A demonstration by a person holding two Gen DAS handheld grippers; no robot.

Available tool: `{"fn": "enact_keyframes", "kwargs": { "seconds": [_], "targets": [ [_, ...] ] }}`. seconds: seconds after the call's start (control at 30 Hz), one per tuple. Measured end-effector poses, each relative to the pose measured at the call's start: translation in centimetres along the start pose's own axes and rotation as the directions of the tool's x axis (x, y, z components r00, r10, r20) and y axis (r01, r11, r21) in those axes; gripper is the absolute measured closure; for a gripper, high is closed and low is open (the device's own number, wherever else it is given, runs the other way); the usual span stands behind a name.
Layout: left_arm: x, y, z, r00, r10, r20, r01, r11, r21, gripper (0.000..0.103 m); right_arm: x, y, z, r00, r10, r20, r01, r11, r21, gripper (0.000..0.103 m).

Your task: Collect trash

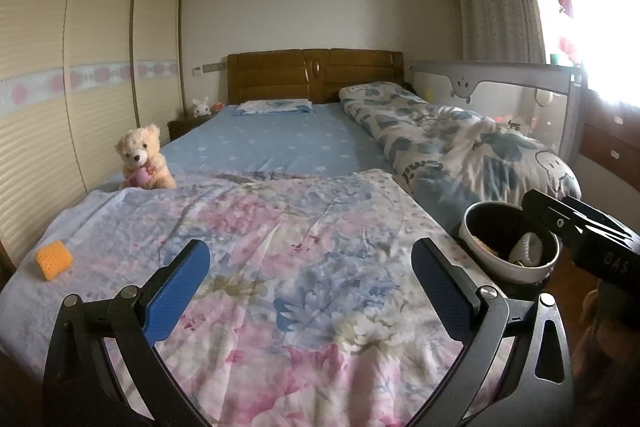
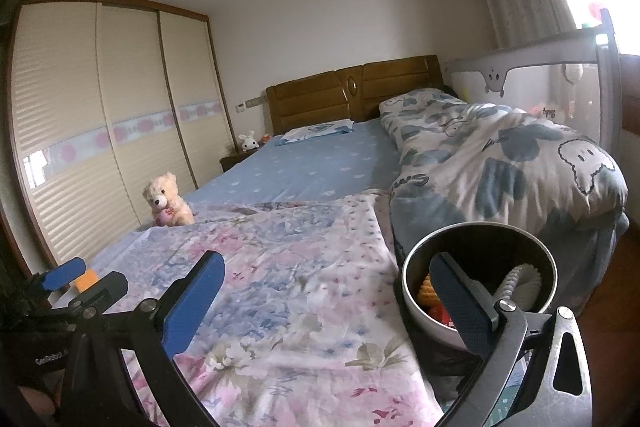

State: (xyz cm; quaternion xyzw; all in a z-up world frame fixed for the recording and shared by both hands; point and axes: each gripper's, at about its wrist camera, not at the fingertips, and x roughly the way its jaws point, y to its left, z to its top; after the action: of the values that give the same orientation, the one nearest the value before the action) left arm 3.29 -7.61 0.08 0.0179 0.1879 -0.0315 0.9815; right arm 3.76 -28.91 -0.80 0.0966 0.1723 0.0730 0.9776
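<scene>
Left tongs (image 1: 310, 281) over the foot end of the bed (image 1: 280, 147), jaws spread wide with nothing between the blue pads (image 1: 176, 293); beneath them lies the floral blanket (image 1: 280, 247). Right tongs (image 2: 324, 301) likewise spread wide and empty, the left pad above the blanket, the right pad in front of the bin's mouth.

Bin (image 2: 420, 307): a round, white-walled, dark-lined container standing off the right edge of the bed at its foot end, just beside the rolled patterned duvet (image 2: 500, 163). Inside it, a white ribbed object (image 2: 520, 281) and some yellow and red pieces, too small to identify.

Orange knitted piece (image 1: 54, 261): lies on the blanket near the left corner of the foot end, well apart from the bin; in the right wrist view it is partly hidden behind the left tongs.

Teddy bear (image 1: 143, 159): seated upright at the left edge of the bed, where the blanket meets the blue sheet. Pillow (image 1: 276, 105) at the head end, before the wooden headboard (image 1: 316, 75). Wardrobe (image 1: 80, 67) along the left side.
</scene>
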Motion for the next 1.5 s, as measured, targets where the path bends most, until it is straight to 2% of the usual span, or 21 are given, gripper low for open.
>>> {"fn": "enact_keyframes", "kwargs": {
  "seconds": [1.5],
  "targets": [
    [-0.09,-0.28,-0.32,1.000,-0.007,-0.007,0.007,1.000,-0.003,0.000,0.05,0.14,-0.39,1.000,0.012,-0.014,-0.012,1.000,0.011,0.000]
  ]
}}
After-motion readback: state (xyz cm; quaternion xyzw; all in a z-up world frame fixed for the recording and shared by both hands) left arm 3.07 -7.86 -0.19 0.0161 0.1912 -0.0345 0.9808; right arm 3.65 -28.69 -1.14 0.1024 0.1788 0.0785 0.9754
